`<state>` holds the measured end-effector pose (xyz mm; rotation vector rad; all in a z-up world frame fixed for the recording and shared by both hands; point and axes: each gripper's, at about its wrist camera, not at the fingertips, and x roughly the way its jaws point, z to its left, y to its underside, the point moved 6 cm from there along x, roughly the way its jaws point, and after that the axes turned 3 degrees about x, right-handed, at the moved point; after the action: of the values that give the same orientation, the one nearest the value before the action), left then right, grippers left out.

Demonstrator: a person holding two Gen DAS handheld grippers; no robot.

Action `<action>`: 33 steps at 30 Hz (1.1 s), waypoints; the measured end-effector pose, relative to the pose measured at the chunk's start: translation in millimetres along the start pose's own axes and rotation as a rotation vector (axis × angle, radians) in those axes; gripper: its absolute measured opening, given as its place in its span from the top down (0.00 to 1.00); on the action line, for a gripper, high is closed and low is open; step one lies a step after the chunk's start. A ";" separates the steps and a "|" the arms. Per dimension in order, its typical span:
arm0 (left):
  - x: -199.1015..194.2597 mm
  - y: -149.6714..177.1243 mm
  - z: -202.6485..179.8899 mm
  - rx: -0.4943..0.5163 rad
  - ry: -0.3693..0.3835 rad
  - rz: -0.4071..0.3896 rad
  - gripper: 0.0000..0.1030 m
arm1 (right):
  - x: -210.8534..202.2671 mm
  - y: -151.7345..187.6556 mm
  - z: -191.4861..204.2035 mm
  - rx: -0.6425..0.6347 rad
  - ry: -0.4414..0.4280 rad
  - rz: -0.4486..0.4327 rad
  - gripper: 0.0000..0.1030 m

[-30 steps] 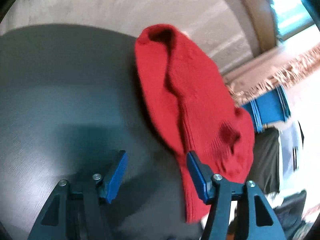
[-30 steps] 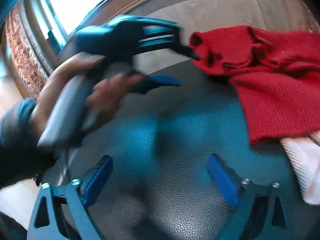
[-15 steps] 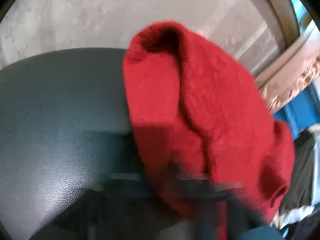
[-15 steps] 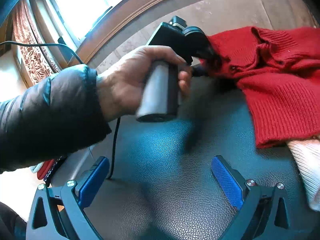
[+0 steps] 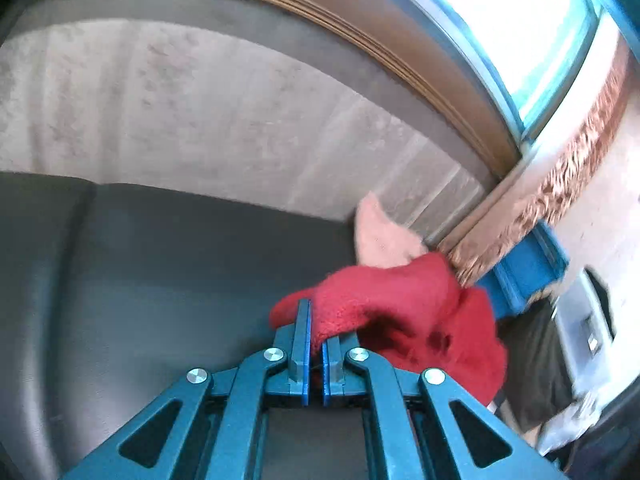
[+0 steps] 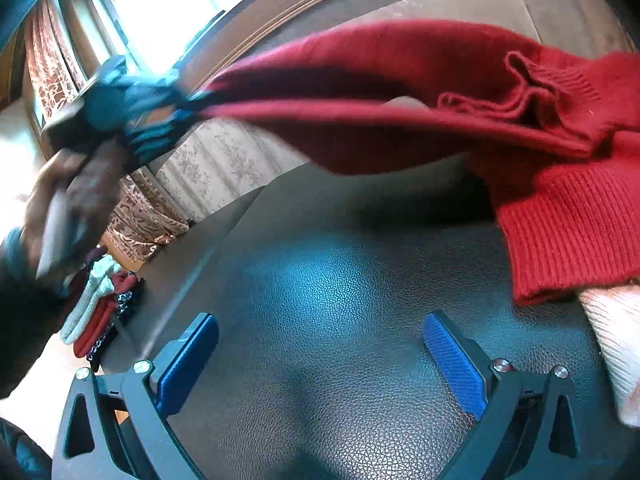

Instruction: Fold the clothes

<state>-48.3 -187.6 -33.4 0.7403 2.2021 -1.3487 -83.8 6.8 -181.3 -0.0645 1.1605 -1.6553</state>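
A red knit sweater (image 6: 560, 200) lies at the right of a dark leather seat (image 6: 340, 300), with one part stretched up and to the left. My left gripper (image 5: 315, 320) is shut on that red fabric (image 5: 400, 312), which bunches to the right of its blue pads. In the right wrist view the left gripper (image 6: 176, 108) hangs blurred in a hand at the upper left, pulling the sweater taut above the seat. My right gripper (image 6: 320, 344) stands open low over the bare leather, nothing between its fingers. A pale pink garment (image 6: 616, 336) lies under the sweater's ribbed hem.
A padded beige backrest (image 5: 200, 112) and a wooden window frame (image 5: 400, 52) rise behind the seat. A stack of folded clothes (image 6: 100, 308) sits at the left past the seat edge. A blue bin (image 5: 524, 268) stands at the right.
The left gripper's jaws closed on the red sweater and then rose up and away to the left, drawing the fabric out into a taut band. The right gripper kept still.
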 end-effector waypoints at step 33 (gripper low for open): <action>-19.6 148.8 121.0 0.031 -0.235 0.184 0.95 | -29.4 -75.1 -93.9 0.333 0.298 -0.002 0.59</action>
<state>75.0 -244.7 -170.2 0.7353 1.8870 -1.3079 -176.3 87.2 -163.8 0.4035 1.0831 -1.8825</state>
